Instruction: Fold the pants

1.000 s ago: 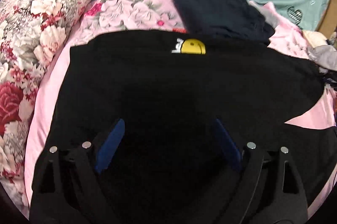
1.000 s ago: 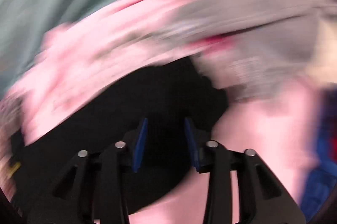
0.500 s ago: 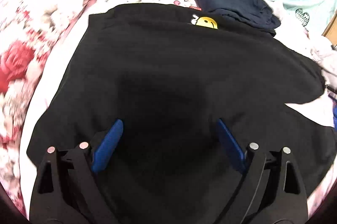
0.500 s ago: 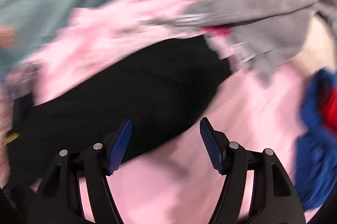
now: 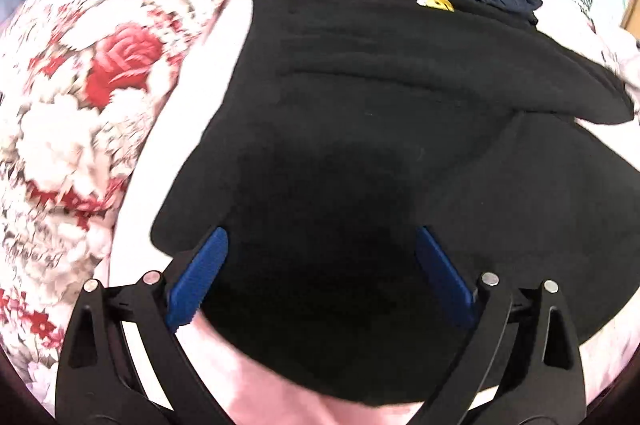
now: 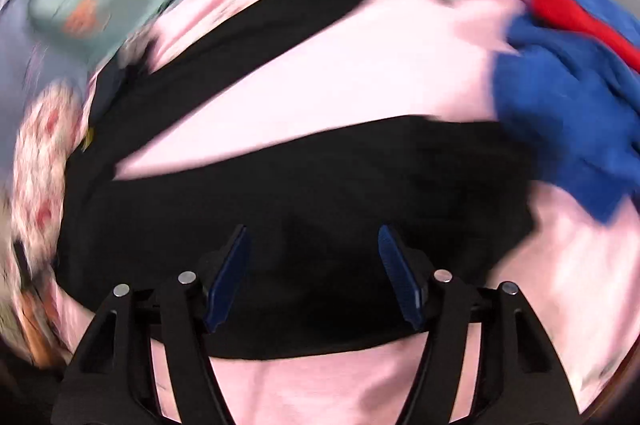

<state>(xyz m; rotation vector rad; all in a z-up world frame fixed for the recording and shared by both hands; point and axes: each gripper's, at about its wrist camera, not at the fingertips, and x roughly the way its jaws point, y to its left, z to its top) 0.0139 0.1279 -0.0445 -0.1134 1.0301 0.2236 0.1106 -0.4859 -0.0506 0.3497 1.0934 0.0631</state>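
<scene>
A: Position of the black pants [image 5: 380,153]?

B: Spread flat on the pink bed sheet [image 6: 320,385], legs splayed apart, beside the floral pillow [image 5: 100,85]. Yellow smiley patch [image 5: 439,3] at the far edge.

A: Tools?

B: Left tool [image 5: 320,273] spread wide over the fabric, gripping nothing. Right tool [image 6: 314,273] likewise parted above one pant leg; that view is motion-blurred.

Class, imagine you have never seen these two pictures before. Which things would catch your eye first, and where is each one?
The black pants dominate, spread across the pink sheet with both legs apart. In the left view a rose-patterned pillow fills the left side, and a small yellow smiley patch sits at the pants' far edge. In the blurred right view, a bright blue and red garment lies at the right.
</scene>
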